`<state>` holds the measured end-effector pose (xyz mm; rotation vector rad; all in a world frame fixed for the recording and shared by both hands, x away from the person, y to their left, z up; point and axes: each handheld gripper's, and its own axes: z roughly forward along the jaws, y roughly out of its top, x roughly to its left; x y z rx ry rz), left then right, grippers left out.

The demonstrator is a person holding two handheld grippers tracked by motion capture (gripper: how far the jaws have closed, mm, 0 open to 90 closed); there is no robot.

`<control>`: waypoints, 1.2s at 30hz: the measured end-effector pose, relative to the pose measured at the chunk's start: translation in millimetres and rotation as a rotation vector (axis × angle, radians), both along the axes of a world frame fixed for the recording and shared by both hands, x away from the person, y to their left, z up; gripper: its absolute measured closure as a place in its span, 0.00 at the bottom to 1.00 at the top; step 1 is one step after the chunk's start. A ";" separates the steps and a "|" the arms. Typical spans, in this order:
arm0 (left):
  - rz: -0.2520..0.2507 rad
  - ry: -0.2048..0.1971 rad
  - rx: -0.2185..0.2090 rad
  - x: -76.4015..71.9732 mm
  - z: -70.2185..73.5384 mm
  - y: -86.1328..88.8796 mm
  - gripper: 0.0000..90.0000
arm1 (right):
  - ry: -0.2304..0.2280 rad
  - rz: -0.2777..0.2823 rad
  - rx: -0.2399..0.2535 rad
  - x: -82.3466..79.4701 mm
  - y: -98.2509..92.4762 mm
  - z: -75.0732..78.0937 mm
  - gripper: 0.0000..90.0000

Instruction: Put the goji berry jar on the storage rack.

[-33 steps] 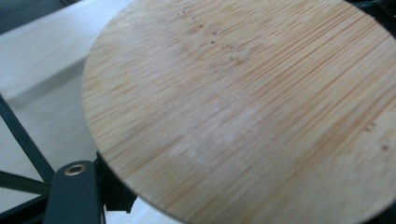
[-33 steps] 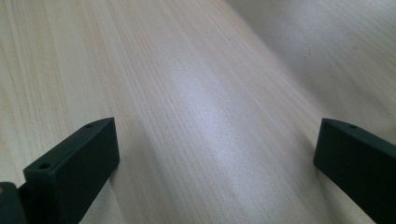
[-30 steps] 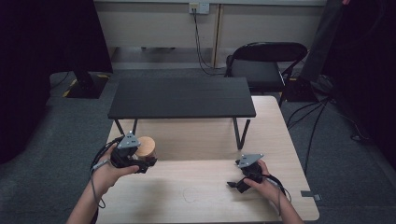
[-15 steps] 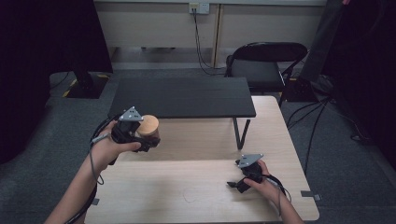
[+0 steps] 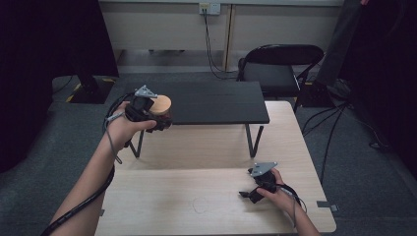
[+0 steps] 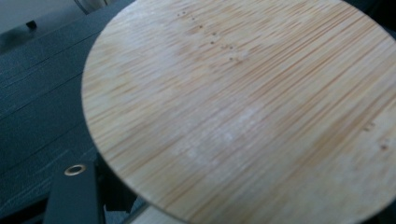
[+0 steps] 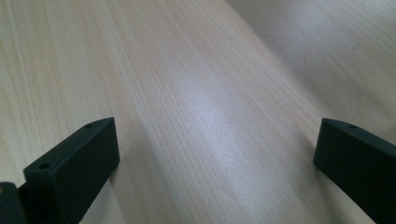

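Left claw (image 5: 162,118) clamped on round wooden lid (image 6: 243,107); right claw (image 7: 215,158) wide open, empty.

We see light wooden table (image 5: 216,196), faint ring mark near its front edge; low black shelf (image 5: 216,101) on thin black legs stands on its far half. Behind table we note black folding chair (image 5: 280,64) on grey carpet (image 5: 373,172). Wall socket (image 5: 209,8) on pale wall, cable hanging down from it. More cables run over carpet at right
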<state>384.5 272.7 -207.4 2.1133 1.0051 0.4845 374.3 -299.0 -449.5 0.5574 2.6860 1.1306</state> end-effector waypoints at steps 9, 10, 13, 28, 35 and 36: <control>0.062 -0.005 0.016 20.4 -6.0 -10.3 0.28 | 0.001 0.000 0.000 0.0 0.0 0.0 0.00; 0.066 -0.002 0.016 22.4 -6.2 -10.3 0.28 | 0.000 0.000 0.000 0.0 0.0 0.0 0.00; 0.079 0.006 0.025 27.2 -7.1 -12.8 0.28 | 0.000 0.000 0.000 0.0 0.0 0.0 0.00; 0.115 0.008 -0.014 38.6 -14.3 -19.8 0.28 | 0.000 0.000 0.000 0.0 0.0 0.0 0.00; 0.119 0.004 -0.029 38.4 -17.0 -19.9 0.28 | 0.000 0.000 0.000 0.0 0.0 0.0 0.00; 0.118 0.002 -0.031 37.9 -17.6 -19.5 0.28 | 0.000 0.000 0.000 0.0 0.0 0.0 0.00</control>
